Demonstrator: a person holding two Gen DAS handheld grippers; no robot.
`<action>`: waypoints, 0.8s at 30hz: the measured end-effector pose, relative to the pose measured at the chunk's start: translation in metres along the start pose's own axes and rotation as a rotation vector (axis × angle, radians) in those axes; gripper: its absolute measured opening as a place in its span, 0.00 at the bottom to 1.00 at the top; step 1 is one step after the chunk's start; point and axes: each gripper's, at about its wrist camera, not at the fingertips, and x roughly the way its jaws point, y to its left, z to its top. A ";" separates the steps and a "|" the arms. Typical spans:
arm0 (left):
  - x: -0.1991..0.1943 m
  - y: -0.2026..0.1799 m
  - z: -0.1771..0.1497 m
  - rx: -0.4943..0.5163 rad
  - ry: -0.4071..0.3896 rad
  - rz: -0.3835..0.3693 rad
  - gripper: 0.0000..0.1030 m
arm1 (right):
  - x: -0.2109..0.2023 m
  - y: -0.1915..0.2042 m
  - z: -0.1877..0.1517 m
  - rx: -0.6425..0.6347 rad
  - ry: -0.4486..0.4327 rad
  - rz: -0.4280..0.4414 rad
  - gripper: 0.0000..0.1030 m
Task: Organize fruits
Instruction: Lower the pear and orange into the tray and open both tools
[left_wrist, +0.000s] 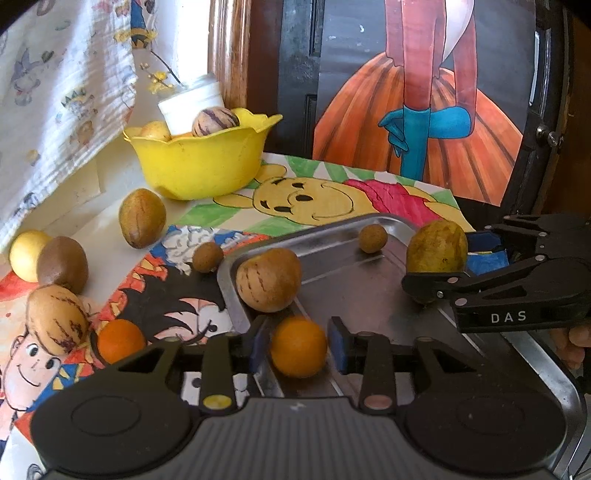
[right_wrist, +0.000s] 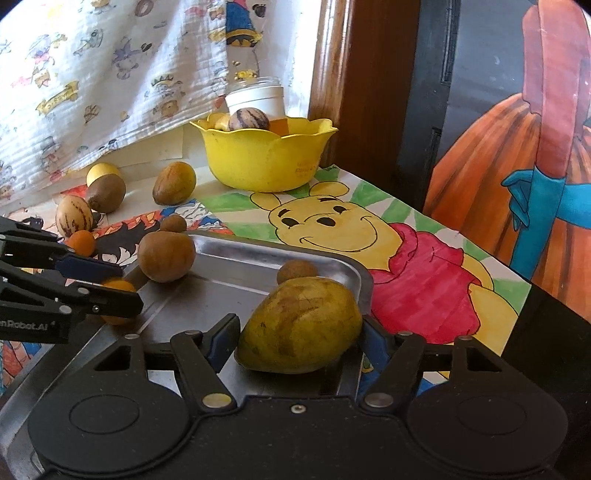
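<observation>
Left gripper (left_wrist: 298, 345) fingers spread, orange (left_wrist: 298, 346) loose between, resting on tray (left_wrist: 354, 288). Right gripper (right_wrist: 300, 328) fingers pinching green fruit (right_wrist: 300, 326) over tray corner. Risk: released orange rolling off tray edge; green fruit slipping from shallow pinch.

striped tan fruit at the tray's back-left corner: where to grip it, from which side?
Grip the striped tan fruit across its widest middle, coming down from above and the front. It is egg-shaped, wider low down and narrowing upward, and leans on the tray rim, so a low side approach would hit the rim. The left gripper sits closest.
</observation>
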 end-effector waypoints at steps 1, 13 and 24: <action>-0.002 0.001 0.000 -0.007 -0.006 0.009 0.55 | -0.001 -0.001 0.000 0.009 0.001 0.001 0.71; -0.042 0.015 0.005 -0.095 -0.053 0.063 0.89 | -0.039 0.010 0.002 -0.001 -0.022 0.012 0.84; -0.116 0.018 -0.005 -0.124 -0.126 0.125 1.00 | -0.110 0.039 0.004 -0.026 -0.086 0.011 0.99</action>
